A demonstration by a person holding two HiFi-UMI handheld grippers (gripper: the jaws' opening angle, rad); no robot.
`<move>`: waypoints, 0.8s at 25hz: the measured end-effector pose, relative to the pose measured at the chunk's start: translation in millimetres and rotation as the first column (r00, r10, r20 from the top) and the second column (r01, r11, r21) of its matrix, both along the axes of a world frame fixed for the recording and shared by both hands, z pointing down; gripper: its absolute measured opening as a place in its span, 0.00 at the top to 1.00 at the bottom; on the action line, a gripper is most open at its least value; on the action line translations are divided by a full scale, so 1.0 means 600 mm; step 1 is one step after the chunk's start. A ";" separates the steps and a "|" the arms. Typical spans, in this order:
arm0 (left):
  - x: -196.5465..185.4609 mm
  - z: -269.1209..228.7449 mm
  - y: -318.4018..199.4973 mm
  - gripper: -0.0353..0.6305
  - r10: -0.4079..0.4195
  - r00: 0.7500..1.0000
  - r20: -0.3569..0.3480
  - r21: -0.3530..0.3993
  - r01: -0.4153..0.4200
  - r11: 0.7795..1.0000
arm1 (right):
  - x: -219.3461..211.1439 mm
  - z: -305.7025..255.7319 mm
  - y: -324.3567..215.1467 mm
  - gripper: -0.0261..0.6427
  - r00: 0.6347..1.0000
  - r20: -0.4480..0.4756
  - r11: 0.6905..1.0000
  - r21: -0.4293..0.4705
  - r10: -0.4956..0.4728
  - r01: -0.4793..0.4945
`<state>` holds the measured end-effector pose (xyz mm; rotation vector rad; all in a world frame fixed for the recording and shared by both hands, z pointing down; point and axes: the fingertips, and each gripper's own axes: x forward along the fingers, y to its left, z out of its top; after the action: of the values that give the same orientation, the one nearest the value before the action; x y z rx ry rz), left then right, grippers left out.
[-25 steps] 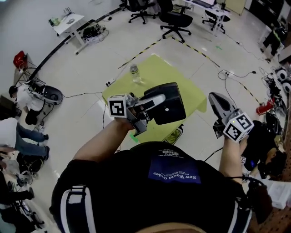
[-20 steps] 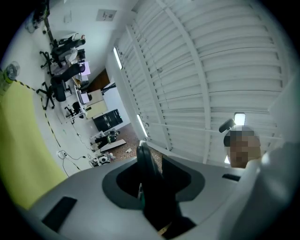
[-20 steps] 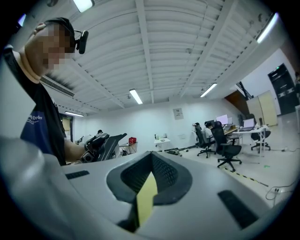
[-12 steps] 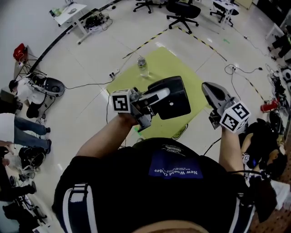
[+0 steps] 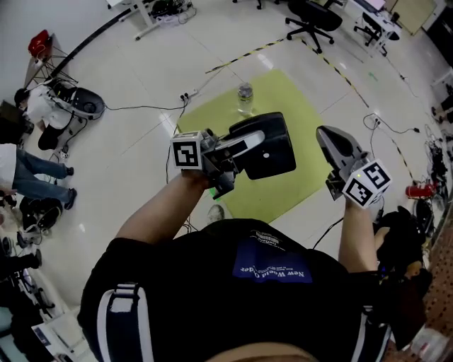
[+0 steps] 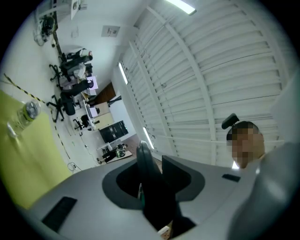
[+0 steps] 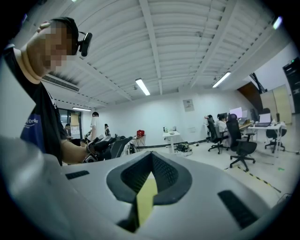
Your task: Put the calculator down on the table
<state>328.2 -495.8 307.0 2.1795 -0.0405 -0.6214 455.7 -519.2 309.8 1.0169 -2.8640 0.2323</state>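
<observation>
A flat black calculator (image 5: 272,152) hangs in the air above the yellow-green table (image 5: 283,194). My left gripper (image 5: 248,147) is shut on its near edge. In the left gripper view the calculator (image 6: 157,197) stands edge-on between the jaws, and the table (image 6: 23,154) lies far to the left. My right gripper (image 5: 322,133) hovers over the table's right side with its jaws together and nothing in them. In the right gripper view the right gripper (image 7: 151,157) has its tips meeting, and a sliver of the table (image 7: 147,197) shows below them.
A clear water bottle (image 5: 245,93) stands near the table's far corner. Cables (image 5: 152,106) and striped tape (image 5: 241,56) run over the floor beyond. Office chairs (image 5: 315,14) stand at the back. People and bags (image 5: 32,106) crowd the left side.
Both grippers have travelled sideways along the table with the person. The right gripper now hangs over the table's right side. The calculator stays in the left gripper's grip.
</observation>
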 end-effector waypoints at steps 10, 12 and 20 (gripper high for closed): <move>-0.197 0.210 -0.133 0.75 -0.205 0.972 0.117 -0.108 0.218 0.970 | -0.247 0.202 -0.121 0.98 0.980 -0.062 0.979 -0.083 -0.191 0.186; -0.252 0.257 -0.164 0.75 -0.242 0.959 0.148 -0.127 0.261 0.957 | -0.304 0.241 -0.136 0.98 0.971 -0.075 0.971 -0.098 -0.228 0.220; -0.412 0.445 -0.268 0.75 -0.286 0.915 0.283 -0.222 0.353 0.909 | -0.457 0.354 -0.169 0.98 0.943 -0.087 0.939 -0.156 -0.323 0.307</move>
<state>80.8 -656.6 573.8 1.9827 -0.5964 -0.4899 181.4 -620.8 522.3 0.5168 -2.8067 0.3333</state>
